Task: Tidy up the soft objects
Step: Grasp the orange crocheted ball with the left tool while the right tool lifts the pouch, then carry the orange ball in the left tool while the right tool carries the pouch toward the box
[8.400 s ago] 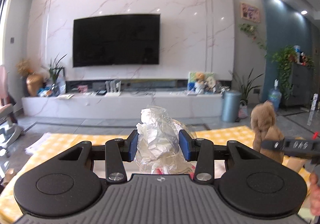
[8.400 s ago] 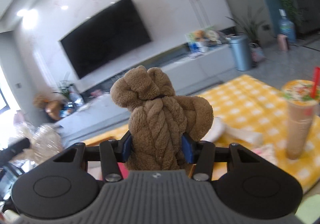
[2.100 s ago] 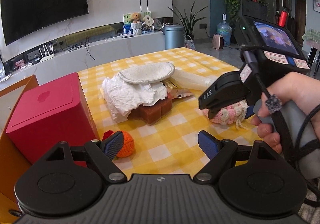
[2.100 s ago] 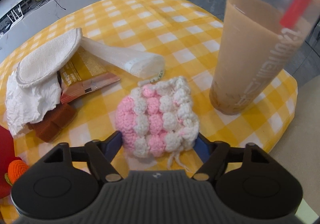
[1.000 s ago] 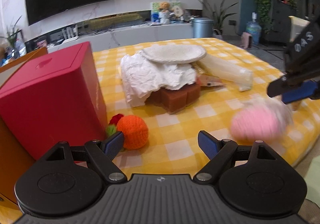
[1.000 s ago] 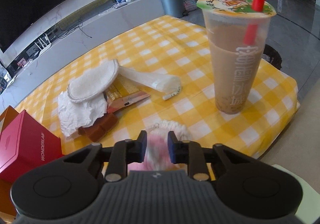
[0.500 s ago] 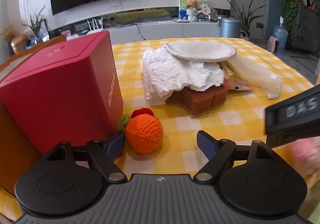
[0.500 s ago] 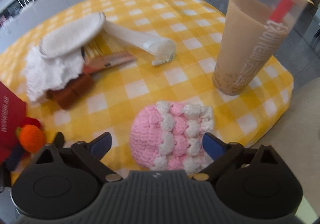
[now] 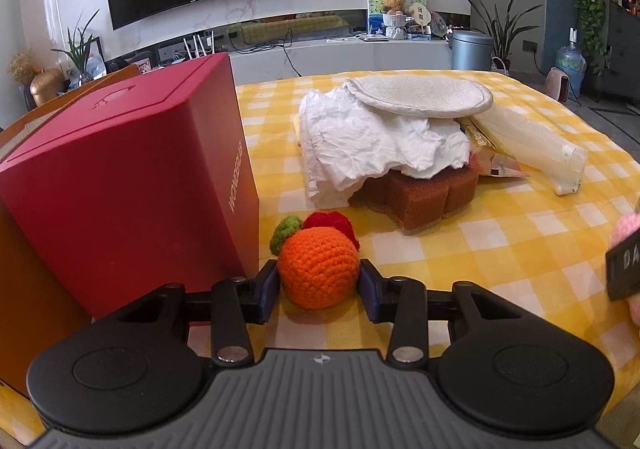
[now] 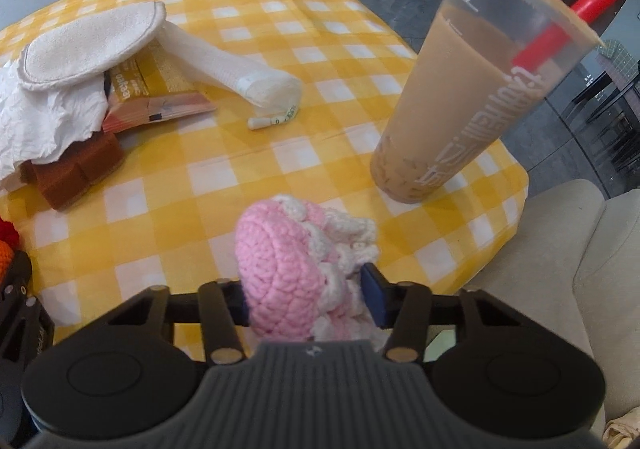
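Now both jaws have just been closing: left tool (image 9: pixel 319 285) grasps the orange crochet ball (image 9: pixel 318 267), right tool (image 10: pixel 304 299) grasps the pink crochet piece (image 10: pixel 298 269), so lifting comes next.

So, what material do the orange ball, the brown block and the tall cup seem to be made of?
The round orange ball looks like crocheted yarn: regular stitch rows, matte fuzzy surface. The brown scalloped block under the white cloth appears to be sponge or foam, porous and dull. The tall see-through cup is probably thin clear plastic, smooth and glossy, since the beige drink shows through.
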The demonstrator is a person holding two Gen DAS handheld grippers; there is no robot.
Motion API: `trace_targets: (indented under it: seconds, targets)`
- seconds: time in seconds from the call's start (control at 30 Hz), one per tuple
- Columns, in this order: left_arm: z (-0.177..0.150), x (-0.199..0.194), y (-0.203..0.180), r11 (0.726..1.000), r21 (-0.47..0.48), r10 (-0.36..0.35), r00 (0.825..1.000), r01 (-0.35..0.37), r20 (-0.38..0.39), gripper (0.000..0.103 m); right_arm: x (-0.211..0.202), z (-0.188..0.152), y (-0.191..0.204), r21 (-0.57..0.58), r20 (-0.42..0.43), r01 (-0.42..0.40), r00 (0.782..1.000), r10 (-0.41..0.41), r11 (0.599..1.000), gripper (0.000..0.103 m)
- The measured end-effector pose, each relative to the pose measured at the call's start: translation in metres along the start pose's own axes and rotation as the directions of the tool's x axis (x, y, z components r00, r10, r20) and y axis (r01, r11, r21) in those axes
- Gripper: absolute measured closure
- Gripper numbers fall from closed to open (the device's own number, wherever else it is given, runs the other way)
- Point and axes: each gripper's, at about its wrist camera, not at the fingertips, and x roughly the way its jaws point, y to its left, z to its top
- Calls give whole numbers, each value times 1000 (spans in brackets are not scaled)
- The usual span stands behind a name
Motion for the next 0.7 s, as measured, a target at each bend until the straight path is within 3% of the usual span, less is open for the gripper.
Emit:
trace_targets:
  seconds: [0.1,0.23,0.33,0.5,0.7]
  targets:
    - [-1,-6,1,999,3,-41,999,41,-11,56,-7,0,-9,39,24,-68,997,67,997,63]
    - [-1,-13,-3,988,33,-149,989,150,-26,56,-14,0,-18,68,56,-222,974,219,973,67]
    - [-3,-16,-7,976,62,-208,978,209,-30,56,-16,0,-4,1,53,-199,979,198,980,66]
    - [-2,-16,-1,973,26,-228,973,229,-33,56,-24,0,-4,-13,95,-255,962,255,967,74]
    - [1,-28,3,970,51,-241,970,240,27,56,-26,-1,-37,134,160,-381,919,360,915,76]
